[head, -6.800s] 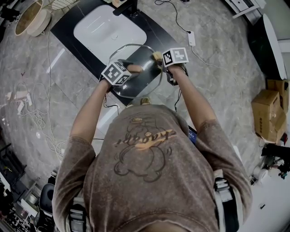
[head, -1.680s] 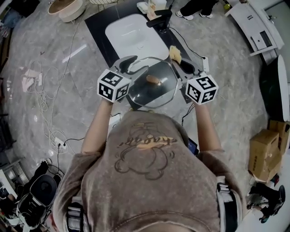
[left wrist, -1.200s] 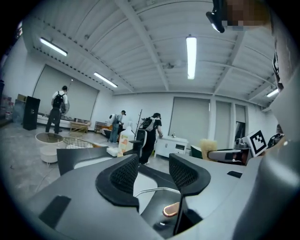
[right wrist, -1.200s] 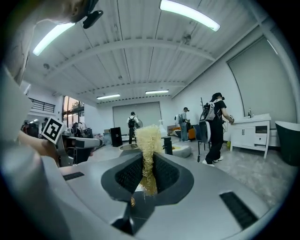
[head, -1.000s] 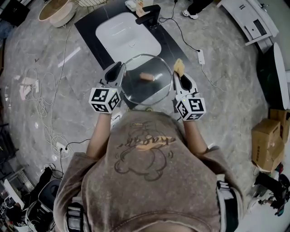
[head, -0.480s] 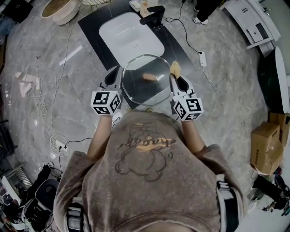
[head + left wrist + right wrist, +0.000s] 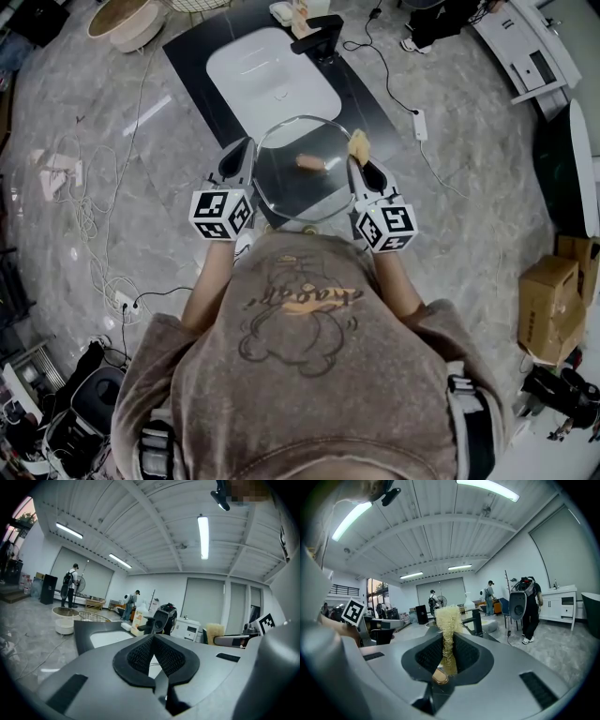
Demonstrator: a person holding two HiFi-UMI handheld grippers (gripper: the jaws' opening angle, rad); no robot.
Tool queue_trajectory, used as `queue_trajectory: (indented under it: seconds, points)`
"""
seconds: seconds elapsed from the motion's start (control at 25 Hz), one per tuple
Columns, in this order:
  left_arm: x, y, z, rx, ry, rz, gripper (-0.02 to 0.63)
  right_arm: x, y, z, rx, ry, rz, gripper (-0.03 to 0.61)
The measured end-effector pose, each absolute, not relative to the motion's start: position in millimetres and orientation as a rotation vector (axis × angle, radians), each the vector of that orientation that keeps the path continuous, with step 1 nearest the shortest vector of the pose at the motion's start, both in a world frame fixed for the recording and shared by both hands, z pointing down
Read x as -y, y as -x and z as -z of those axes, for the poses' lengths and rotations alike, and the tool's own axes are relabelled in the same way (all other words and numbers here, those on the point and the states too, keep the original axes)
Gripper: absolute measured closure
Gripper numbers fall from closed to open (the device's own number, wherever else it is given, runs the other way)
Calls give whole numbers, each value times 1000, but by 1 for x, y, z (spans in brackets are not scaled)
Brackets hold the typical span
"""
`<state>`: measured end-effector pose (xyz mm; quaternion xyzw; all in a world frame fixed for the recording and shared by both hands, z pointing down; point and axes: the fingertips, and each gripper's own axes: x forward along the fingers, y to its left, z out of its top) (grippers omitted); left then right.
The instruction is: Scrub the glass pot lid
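Observation:
The round glass pot lid [image 7: 292, 187] with a wooden knob [image 7: 310, 163] hangs level in front of the person. My left gripper [image 7: 249, 153] is shut on the lid's left rim; in the left gripper view its pads [image 7: 140, 656] meet with only a thin edge between them. My right gripper [image 7: 357, 167] is shut on the handle of a yellow scrub brush [image 7: 357, 142], whose bristles sit at the lid's right rim. In the right gripper view the brush [image 7: 446, 634] stands upright between the pads. The brush [image 7: 215, 632] also shows in the left gripper view.
Ahead on the floor lies a black mat [image 7: 192, 56] with a white basin [image 7: 272, 80] and a black faucet [image 7: 319, 33]. A cable and power strip [image 7: 419, 123] run to the right, cardboard boxes [image 7: 548, 300] stand at the far right, and loose cords [image 7: 80, 187] lie on the left. People stand far off.
The right gripper has carried the brush slightly left and down, up to the lid's right rim. The left gripper and lid have stayed almost where they were.

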<state>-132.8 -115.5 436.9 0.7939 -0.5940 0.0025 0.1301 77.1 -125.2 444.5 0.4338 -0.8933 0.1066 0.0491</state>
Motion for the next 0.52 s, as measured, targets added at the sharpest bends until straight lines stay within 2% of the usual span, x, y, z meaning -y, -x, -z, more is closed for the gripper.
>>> queue_trajectory:
  seconds: [0.52]
  points:
    - [109, 140, -439, 1752, -2282, -14, 595, 125, -74, -445, 2724, -1308, -333, 531]
